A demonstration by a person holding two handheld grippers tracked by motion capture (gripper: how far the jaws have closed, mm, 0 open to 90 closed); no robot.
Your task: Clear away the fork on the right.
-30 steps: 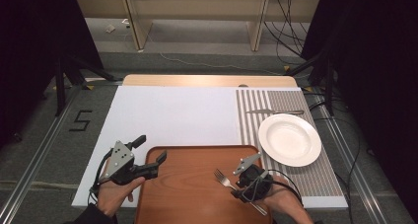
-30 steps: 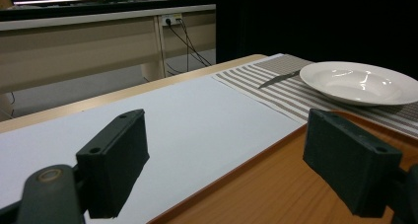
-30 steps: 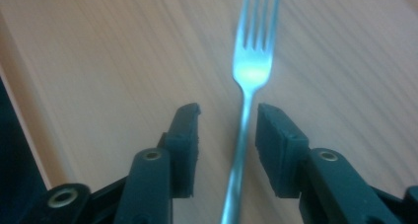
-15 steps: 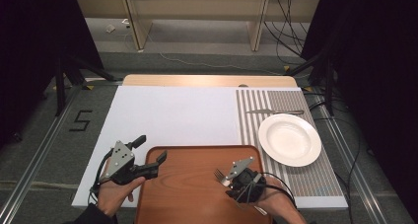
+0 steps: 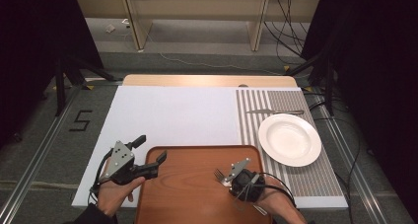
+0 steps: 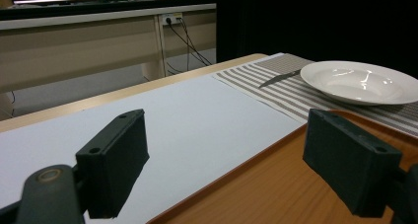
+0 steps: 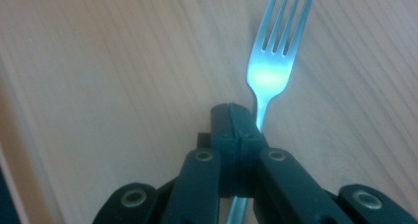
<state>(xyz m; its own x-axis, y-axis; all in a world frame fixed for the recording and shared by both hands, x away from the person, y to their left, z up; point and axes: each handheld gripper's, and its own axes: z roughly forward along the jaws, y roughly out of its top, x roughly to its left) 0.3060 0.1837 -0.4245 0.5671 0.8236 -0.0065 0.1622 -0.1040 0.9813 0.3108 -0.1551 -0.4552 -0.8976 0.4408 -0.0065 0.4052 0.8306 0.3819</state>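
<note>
A silver fork (image 7: 271, 61) lies on the wooden tray (image 5: 187, 189), tines pointing away from the person (image 5: 219, 175). My right gripper (image 7: 236, 120) points down over the fork's neck. Its jaws have just been closing and now meet on the thin handle, which reappears below between the gripper's arms. In the high view the right gripper (image 5: 229, 180) sits at the tray's right part. My left gripper (image 5: 151, 149) hovers at the tray's left corner with its jaws wide apart and nothing between them (image 6: 231, 160).
A white plate (image 5: 290, 139) rests on the striped placemat (image 5: 251, 130) right of the tray, with a knife (image 5: 273, 111) beyond it. A white mat (image 5: 172, 115) covers the table's middle. The plate (image 6: 360, 81) and knife (image 6: 278, 78) appear ahead in the left gripper view.
The right gripper has shifted a little left and toward the person along the fork, and its jaws have closed onto the handle. The left gripper has stayed where it was.
</note>
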